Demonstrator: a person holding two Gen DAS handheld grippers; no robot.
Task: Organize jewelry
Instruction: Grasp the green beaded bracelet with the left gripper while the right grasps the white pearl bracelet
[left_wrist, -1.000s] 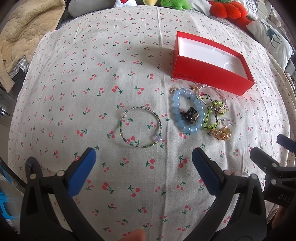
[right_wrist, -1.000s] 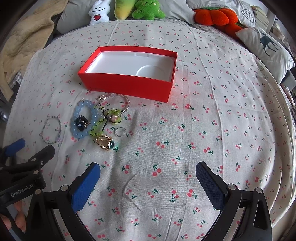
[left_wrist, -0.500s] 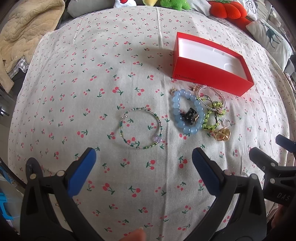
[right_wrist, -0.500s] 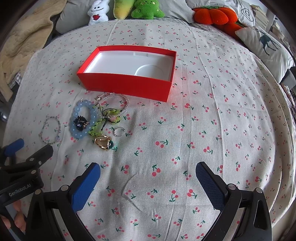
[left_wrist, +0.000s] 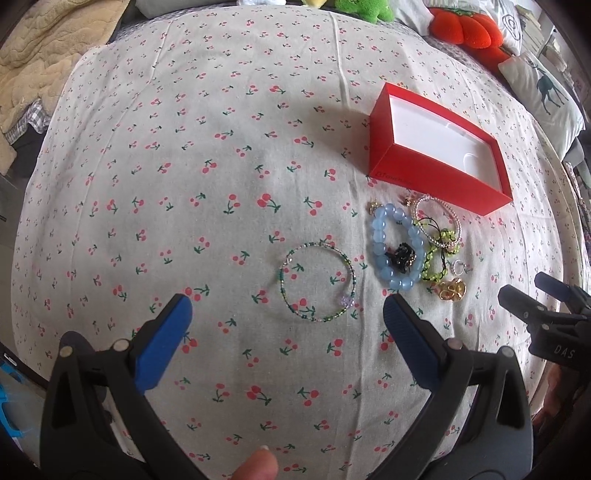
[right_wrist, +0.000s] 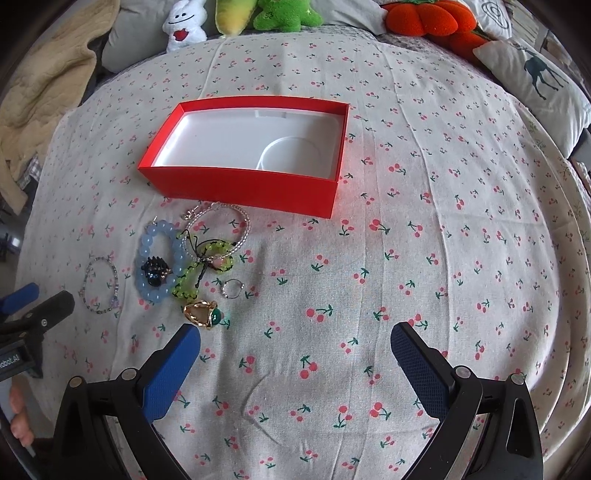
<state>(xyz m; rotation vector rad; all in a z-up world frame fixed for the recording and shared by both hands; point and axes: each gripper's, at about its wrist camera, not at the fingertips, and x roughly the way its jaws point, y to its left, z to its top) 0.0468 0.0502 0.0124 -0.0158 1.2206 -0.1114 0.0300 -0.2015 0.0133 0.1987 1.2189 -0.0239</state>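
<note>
We see one red box (right_wrist: 243, 184) lying open and empty on the cherry-print bed sheet (right_wrist: 424, 258), with the jewelry heaped just in front of it: one blue bead bracelet (right_wrist: 157, 266), one green beaded bracelet (right_wrist: 201, 271), one pearl bracelet (right_wrist: 218, 229), one gold ring (right_wrist: 201, 314) and one small silver ring (right_wrist: 232, 288). One thin beaded bracelet (left_wrist: 317, 282) lies apart. Our left claw (left_wrist: 286, 317) and right claw (right_wrist: 295, 339) both hover spread wide, holding nothing. Plush toys (right_wrist: 280, 14) line the bed's far edge.

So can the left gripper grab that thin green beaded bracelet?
Probably yes. The left gripper is open, and the thin green beaded bracelet lies flat just ahead between its fingers, apart from the blue bead bracelet. Nothing blocks it.
</note>
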